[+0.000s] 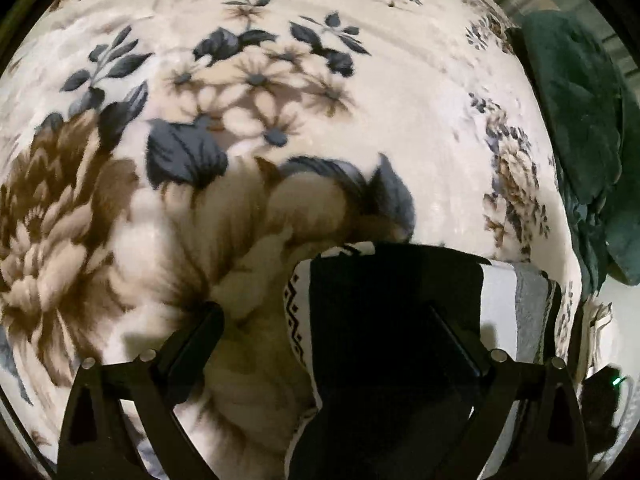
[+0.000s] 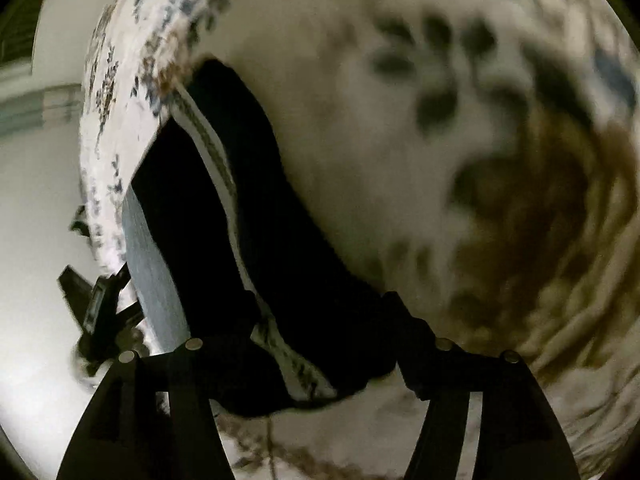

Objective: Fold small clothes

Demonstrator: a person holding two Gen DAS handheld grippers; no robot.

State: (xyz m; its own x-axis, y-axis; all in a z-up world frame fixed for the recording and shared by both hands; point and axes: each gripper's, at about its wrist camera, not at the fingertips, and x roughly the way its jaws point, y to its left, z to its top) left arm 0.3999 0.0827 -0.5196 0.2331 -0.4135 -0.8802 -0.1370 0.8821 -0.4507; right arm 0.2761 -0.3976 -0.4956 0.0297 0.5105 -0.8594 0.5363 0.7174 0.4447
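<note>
Two grippers, left (image 1: 324,344) and right (image 2: 320,356), both spread wide over a black garment (image 1: 396,320) on a floral blanket (image 1: 280,80).

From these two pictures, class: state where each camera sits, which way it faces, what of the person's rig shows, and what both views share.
Left wrist: sits on the left gripper, facing down over the floral blanket; both open fingers show, around the black patterned garment.
Right wrist: sits on the right gripper, facing along the same garment toward the blanket's edge; its fingers show, and the other gripper shows at left.
Shared: garment and blanket.
</note>
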